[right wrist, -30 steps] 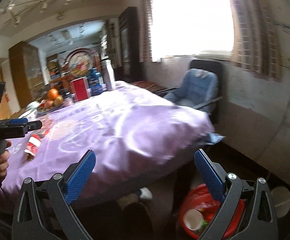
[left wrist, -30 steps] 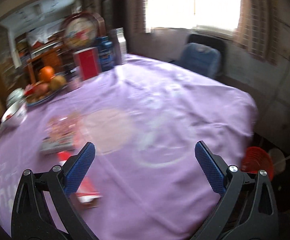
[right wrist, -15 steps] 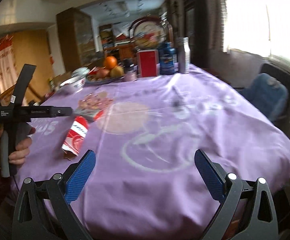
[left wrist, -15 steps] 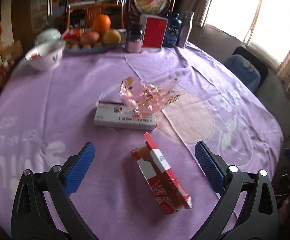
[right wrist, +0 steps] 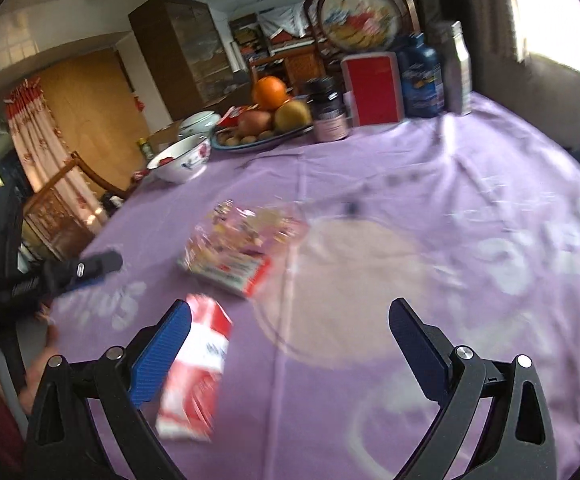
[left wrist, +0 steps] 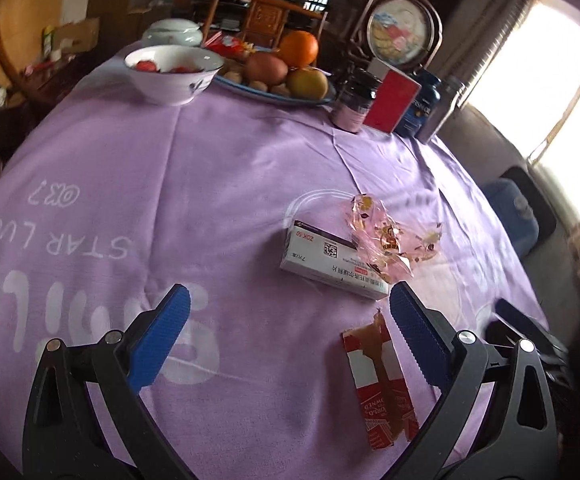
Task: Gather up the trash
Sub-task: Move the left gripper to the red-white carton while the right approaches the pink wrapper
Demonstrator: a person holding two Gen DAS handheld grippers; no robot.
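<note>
Both grippers have swung from the window side back over the table. The left gripper (left wrist: 285,312) has wide, empty jaws, and so does the right gripper (right wrist: 290,316). The torn red carton (left wrist: 382,380) now lies just inside the left one's right jaw (closest trash). Beyond the jaws sit 1 white box (left wrist: 330,264) and a pink wrapper (left wrist: 390,240) touching it. So picking can start.

Black-framed tongs (left wrist: 285,332) with ribbed blue pads (left wrist: 157,336), silver screws, bare skin on one hand (right wrist: 29,384)
</note>
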